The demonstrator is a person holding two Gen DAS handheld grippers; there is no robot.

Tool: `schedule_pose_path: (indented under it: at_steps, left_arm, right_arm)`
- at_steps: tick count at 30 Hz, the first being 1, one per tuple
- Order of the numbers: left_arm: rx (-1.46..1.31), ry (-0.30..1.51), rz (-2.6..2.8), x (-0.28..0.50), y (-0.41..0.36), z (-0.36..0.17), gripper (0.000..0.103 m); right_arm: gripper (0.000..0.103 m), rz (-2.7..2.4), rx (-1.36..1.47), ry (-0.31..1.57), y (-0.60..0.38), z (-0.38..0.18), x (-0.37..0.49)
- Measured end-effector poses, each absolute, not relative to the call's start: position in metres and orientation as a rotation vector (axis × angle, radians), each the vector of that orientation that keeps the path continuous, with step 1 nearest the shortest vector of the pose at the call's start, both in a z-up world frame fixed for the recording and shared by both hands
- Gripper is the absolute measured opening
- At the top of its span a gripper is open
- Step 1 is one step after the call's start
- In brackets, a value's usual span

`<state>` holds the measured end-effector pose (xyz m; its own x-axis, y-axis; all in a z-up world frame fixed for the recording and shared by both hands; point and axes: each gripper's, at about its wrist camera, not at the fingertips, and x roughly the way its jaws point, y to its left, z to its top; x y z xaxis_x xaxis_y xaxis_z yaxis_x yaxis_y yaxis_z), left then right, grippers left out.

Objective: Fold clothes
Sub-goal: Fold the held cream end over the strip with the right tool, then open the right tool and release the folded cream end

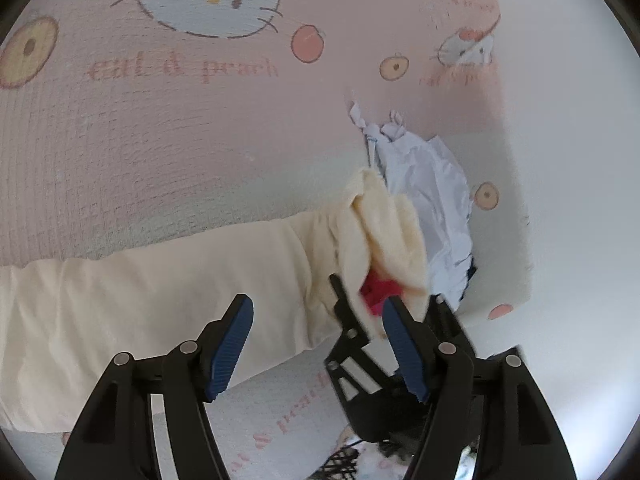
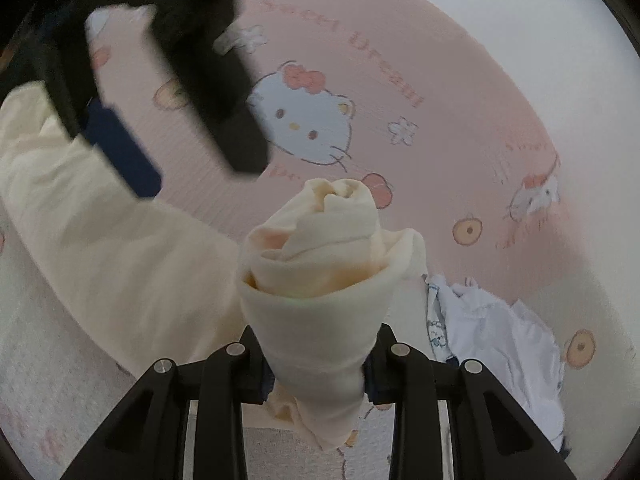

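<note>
We are midway, we judge; the cream garment [image 1: 140,312] lies as a long band across the lower left of the left view on the pink bed sheet [image 1: 200,128]; our right tool [image 2: 320,364] clamps its bunched end; our left tool [image 1: 316,344] stands apart, empty; the white clothes [image 1: 432,208] wait unfolded.

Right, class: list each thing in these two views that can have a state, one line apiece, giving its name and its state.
Left tool: open, nothing between its pads.
Right tool: shut on the cream garment.
Cream garment: one end bunched into a twisted roll in the right tool, the rest lying stretched out.
White garment: crumpled, unfolded.
Sheet: spread flat, pink with a cat print.
</note>
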<state>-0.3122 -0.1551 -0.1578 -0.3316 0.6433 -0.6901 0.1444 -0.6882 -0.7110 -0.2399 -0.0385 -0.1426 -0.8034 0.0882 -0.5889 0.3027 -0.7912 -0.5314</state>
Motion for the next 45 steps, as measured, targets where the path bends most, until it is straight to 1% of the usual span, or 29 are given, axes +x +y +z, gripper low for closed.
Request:
schedule_pose_path:
  at_steps: [5, 8, 13, 17, 19, 21, 24, 25, 26, 27, 29, 31, 32, 35, 39, 45]
  left_arm:
    - [-1.533, -1.028, 2.053, -0.312, -0.154, -0.152, 0.065]
    - [-1.547, -1.0, 2.03, -0.317, -0.147, -0.152, 0.065]
    - [-1.63, -0.913, 2.026, -0.322, -0.134, -0.163, 0.065]
    - [-1.72, -0.769, 2.106, -0.323, -0.124, -0.175, 0.065]
    - [-1.73, -0.752, 2.128, -0.321, -0.124, -0.182, 0.065]
    - [-1.728, -0.759, 2.14, -0.32, -0.125, -0.187, 0.064]
    - [-1.739, -0.768, 2.156, -0.318, -0.128, -0.194, 0.063]
    - [-1.746, -0.772, 2.165, -0.318, -0.13, -0.197, 0.059]
    - [-1.751, -0.773, 2.173, -0.318, -0.131, -0.199, 0.058]
    - [-1.753, -0.774, 2.177, -0.318, -0.133, -0.2, 0.058]
    - [-1.752, -0.778, 2.182, -0.318, -0.135, -0.202, 0.058]
    - [-1.749, -0.775, 2.192, -0.316, -0.135, -0.202, 0.058]
    - [-1.748, -0.768, 2.2, -0.316, -0.133, -0.201, 0.058]
    - [-1.752, -0.722, 2.235, -0.317, -0.127, -0.2, 0.059]
    - [-1.747, -0.658, 2.282, -0.315, -0.121, -0.197, 0.059]
    - [-1.745, -0.649, 2.313, -0.31, -0.121, -0.196, 0.059]
  right_arm:
    - [0.034, -2.579, 0.867, 1.188, -0.054, -0.159, -0.23]
    - [0.034, -2.517, 0.838, 1.27, -0.062, -0.166, -0.225]
    - [0.035, -2.467, 0.805, 1.356, -0.068, -0.175, -0.223]
    - [0.036, -2.452, 0.796, 1.393, -0.067, -0.178, -0.223]
    - [0.037, -2.442, 0.792, 1.419, -0.065, -0.181, -0.223]
    - [0.04, -2.428, 0.788, 1.457, -0.063, -0.183, -0.223]
    - [0.042, -2.386, 0.792, 1.508, -0.059, -0.184, -0.217]
    - [0.046, -2.371, 0.793, 1.525, -0.058, -0.184, -0.215]
    - [0.052, -2.364, 0.795, 1.542, -0.054, -0.184, -0.211]
    - [0.055, -2.36, 0.798, 1.542, -0.05, -0.183, -0.208]
    - [0.066, -2.38, 0.812, 1.473, -0.037, -0.174, -0.201]
    - [0.068, -2.417, 0.847, 1.375, -0.024, -0.165, -0.2]
    - [0.068, -2.449, 0.868, 1.305, -0.014, -0.159, -0.2]
    - [0.069, -2.501, 0.908, 1.187, 0.006, -0.153, -0.203]
    - [0.069, -2.573, 1.029, 0.998, 0.033, -0.153, -0.213]
    - [0.069, -2.635, 1.201, 0.806, 0.06, -0.16, -0.228]
